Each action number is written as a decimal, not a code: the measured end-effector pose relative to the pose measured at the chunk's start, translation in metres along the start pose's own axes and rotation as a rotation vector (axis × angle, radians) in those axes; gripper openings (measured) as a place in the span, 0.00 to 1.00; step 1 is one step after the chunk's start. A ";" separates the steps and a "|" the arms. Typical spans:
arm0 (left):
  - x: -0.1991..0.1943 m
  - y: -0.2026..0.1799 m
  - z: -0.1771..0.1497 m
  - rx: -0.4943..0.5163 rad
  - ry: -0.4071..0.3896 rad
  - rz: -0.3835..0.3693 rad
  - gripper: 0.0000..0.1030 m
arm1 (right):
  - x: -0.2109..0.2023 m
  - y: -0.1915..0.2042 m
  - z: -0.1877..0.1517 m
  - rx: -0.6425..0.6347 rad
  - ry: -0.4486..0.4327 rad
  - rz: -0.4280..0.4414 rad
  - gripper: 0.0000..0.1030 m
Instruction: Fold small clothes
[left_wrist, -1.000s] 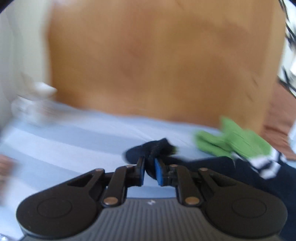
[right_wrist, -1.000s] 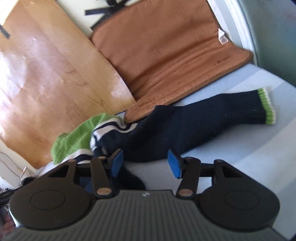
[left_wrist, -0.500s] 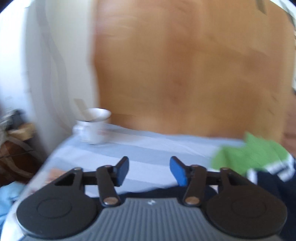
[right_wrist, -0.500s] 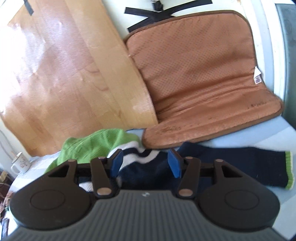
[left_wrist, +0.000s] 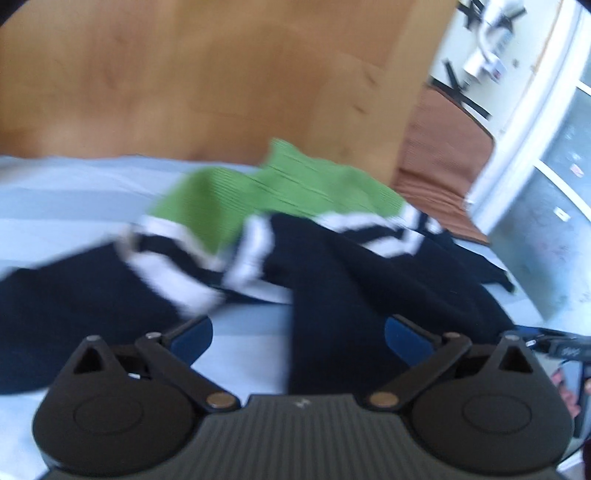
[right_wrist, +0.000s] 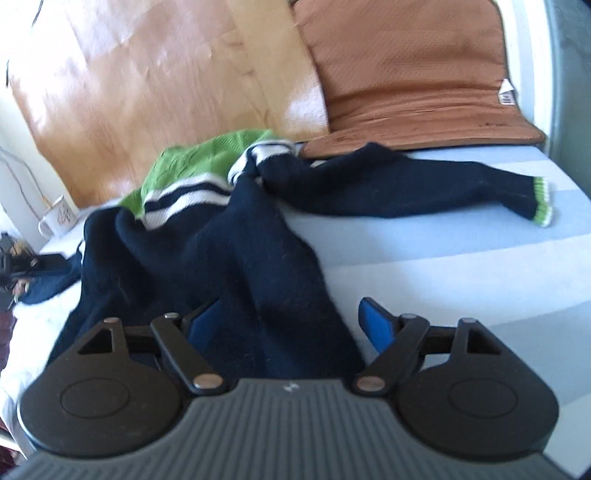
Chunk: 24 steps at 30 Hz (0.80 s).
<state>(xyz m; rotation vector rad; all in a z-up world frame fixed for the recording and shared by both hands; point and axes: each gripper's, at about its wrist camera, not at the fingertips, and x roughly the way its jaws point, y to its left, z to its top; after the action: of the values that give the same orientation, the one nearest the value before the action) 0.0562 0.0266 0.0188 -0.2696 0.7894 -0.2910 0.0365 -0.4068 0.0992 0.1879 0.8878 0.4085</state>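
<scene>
A small navy sweater (right_wrist: 207, 251) with a green yoke and white stripes lies crumpled on the light blue striped sheet (right_wrist: 461, 266). One sleeve with a green cuff (right_wrist: 543, 201) stretches out to the right. My right gripper (right_wrist: 291, 321) is open, its jaws spread over the sweater's near navy edge. My left gripper (left_wrist: 299, 338) is open over the sweater (left_wrist: 332, 266) too, with navy cloth between its jaws. Neither gripper holds anything.
A wooden board (right_wrist: 147, 74) leans behind the sweater and a brown cushion (right_wrist: 413, 70) lies at the back right. A white mug (right_wrist: 59, 219) stands at the far left. A window frame (left_wrist: 517, 122) is to the right.
My left gripper opened and let go of the navy cloth, swung left, then came back over the sweater. My right gripper stayed open and now hovers over the sweater's near edge.
</scene>
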 end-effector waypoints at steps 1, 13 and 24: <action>0.009 -0.005 0.000 -0.009 0.005 -0.010 0.98 | 0.002 0.000 -0.002 -0.014 0.000 0.014 0.70; -0.130 0.042 -0.049 -0.069 -0.028 -0.032 0.06 | -0.092 0.090 -0.057 -0.212 0.024 0.381 0.14; -0.179 0.085 -0.038 -0.001 -0.127 0.215 0.51 | -0.067 0.067 -0.005 -0.264 0.008 0.321 0.48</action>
<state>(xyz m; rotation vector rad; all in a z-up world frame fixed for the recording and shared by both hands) -0.0781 0.1636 0.0809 -0.1997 0.6863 -0.0701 -0.0232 -0.3748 0.1658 0.0849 0.8035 0.8200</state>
